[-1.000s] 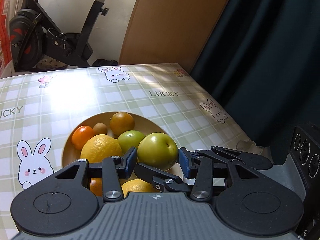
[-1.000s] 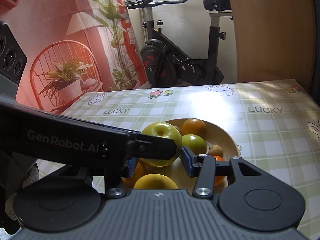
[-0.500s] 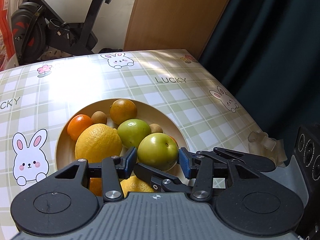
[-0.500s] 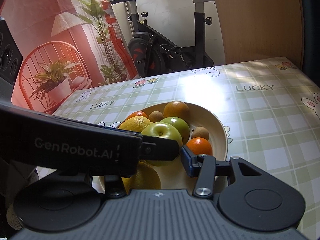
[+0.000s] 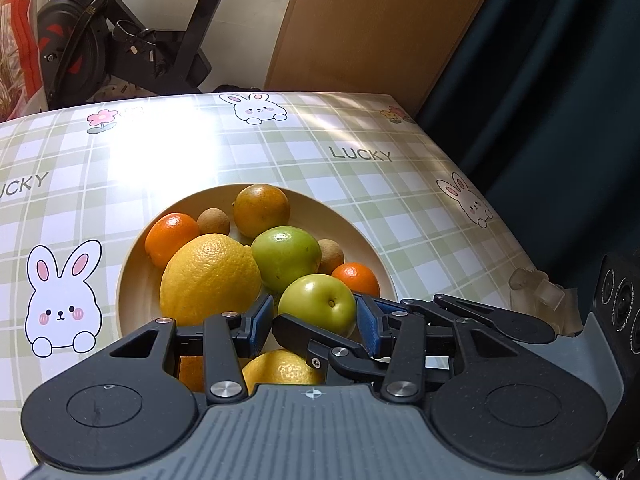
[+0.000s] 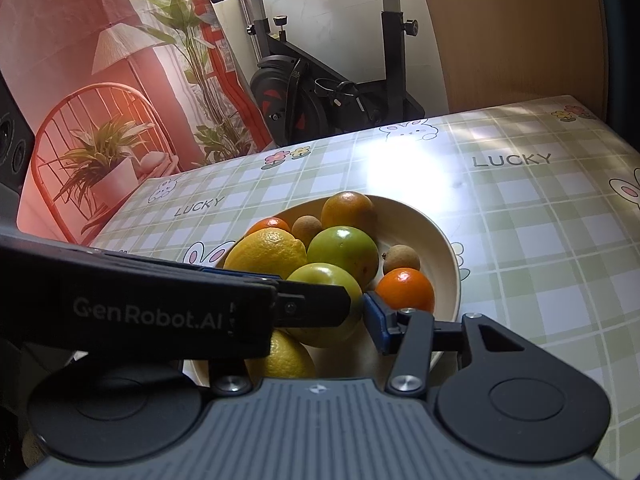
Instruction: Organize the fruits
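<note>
Cream bowl point(image 5: 376, 264) of fruit on checked bench point(image 5: 168, 168). Both tongs meet over bowl's 6 o'clock edge: left tongs point(image 5: 316, 322) and right tongs point(image 6: 320, 312) bracket same green apple point(image 5: 320, 306), near front of pile. Blue pads sit at apple's flanks (contact unclear, grip cannot be told). Large lemon point(image 5: 210, 276) at 9 o'clock of apple, second green apple point(image 5: 286, 256) at 12, small orange point(image 5: 356, 278) at 2.

Exercise bike point(image 6: 320, 80) beside dark curtain point(image 5: 540, 100)
</note>
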The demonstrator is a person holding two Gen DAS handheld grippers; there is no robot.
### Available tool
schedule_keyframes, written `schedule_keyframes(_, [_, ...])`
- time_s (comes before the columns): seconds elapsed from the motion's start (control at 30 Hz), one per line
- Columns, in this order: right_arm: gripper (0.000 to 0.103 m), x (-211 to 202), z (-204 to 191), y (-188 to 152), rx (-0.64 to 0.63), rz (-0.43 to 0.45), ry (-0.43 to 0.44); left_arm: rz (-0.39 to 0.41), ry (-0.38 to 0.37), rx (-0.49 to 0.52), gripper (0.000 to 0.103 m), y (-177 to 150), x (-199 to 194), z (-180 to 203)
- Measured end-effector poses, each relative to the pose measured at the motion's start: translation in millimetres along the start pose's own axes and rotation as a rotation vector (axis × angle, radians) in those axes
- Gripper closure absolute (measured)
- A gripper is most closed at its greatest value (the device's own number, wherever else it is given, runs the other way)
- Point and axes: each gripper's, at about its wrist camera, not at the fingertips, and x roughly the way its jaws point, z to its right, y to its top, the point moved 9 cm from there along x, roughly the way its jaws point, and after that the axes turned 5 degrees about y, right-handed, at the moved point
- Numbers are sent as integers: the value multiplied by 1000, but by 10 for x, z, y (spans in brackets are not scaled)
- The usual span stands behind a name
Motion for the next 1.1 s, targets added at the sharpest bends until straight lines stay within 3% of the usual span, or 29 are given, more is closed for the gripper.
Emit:
schedule_keyframes(0.37, [51,15,15,1,-2,-5,-10,12,1,-15,55,12,-56,-22])
schedule_keyframes(0.5, [50,3,17,4,-28,-6,-39,52,10,-43,53,59,-204,-68])
schedule_keyframes(0.67, [49,-40,0,9,-52,-7,-49,132,54,-49,36,120,-469,-115])
schedule_keyframes(0.93, [31,-186,-45,84,-85,19,-72,267,120,-70,20,246,-961,-218])
schedule_keyframes(1.1, [13,-342,-104,162,-105,50,-79,342,178,-54,7,306,-1292,-222])
